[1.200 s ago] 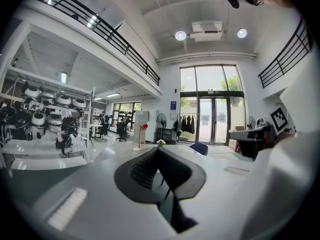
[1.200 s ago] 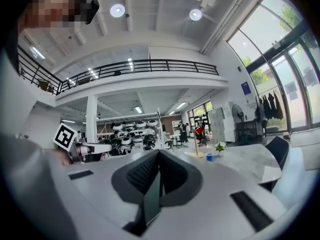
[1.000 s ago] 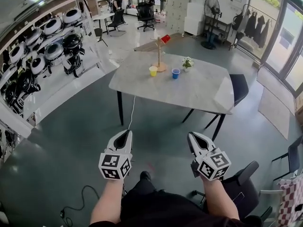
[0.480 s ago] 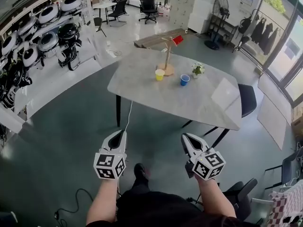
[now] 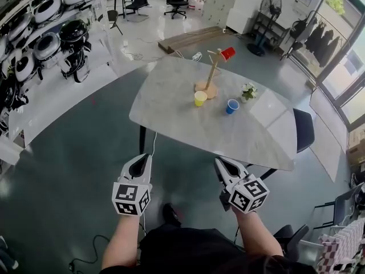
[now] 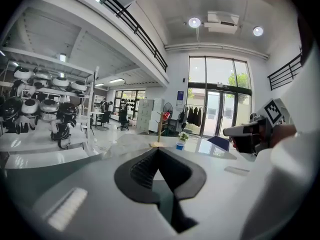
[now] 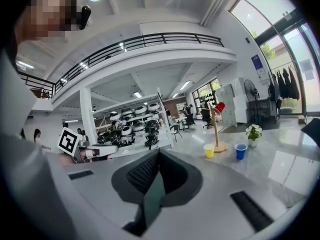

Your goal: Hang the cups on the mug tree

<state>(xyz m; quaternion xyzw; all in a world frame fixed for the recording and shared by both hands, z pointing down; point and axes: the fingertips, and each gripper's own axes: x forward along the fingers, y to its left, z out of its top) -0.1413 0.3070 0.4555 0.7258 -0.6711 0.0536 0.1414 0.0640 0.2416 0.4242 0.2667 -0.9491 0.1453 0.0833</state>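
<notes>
The person draws nearer the grey table (image 5: 182,124), which sits lower and larger in the head view than a second ago. The left gripper (image 5: 141,160) and right gripper (image 5: 221,163), both with jaws closed together and holding nothing, now hang just short of its near edge. At the far side a red cup (image 5: 227,53) hangs on the mug tree (image 5: 212,76). A yellow cup (image 5: 200,98) stands by its base, and a blue cup (image 5: 231,106) near a small potted plant (image 5: 247,91).
</notes>
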